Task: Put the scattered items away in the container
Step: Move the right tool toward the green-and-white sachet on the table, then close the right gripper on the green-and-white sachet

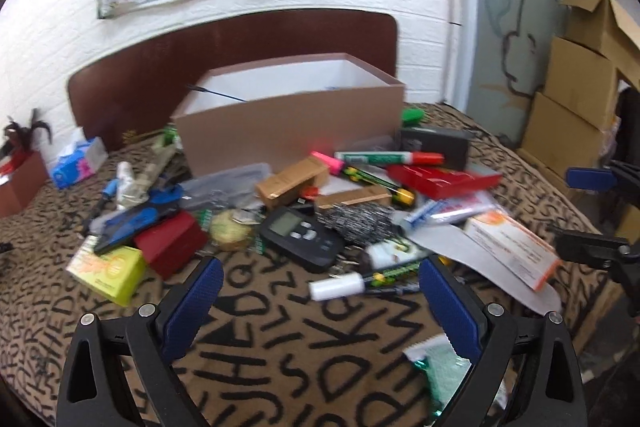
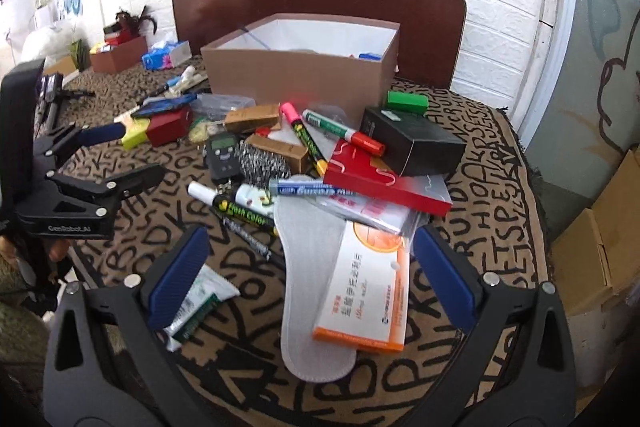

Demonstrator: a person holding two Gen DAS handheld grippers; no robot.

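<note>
A brown box (image 1: 288,131) (image 2: 296,75) with a white inside stands at the back of the letter-print cloth. In front of it lies a heap of items: a black digital device (image 1: 300,233), a white-capped marker (image 1: 340,285), a red box (image 1: 172,241) and a yellow-green box (image 1: 108,271). My left gripper (image 1: 320,267) hovers open just short of the marker. My right gripper (image 2: 311,235) is open over a white insole (image 2: 312,307) and an orange-and-white medicine box (image 2: 360,291). A green-and-white tube (image 2: 196,303) lies by its left finger. Nothing is held.
A flat red box (image 2: 380,179), a black box (image 2: 416,143) and a green item (image 2: 408,101) sit at the right of the heap. Stacked cardboard cartons (image 1: 580,99) stand beyond the table's right edge. A tissue pack (image 1: 78,163) lies at the far left, a dark headboard (image 1: 240,59) behind.
</note>
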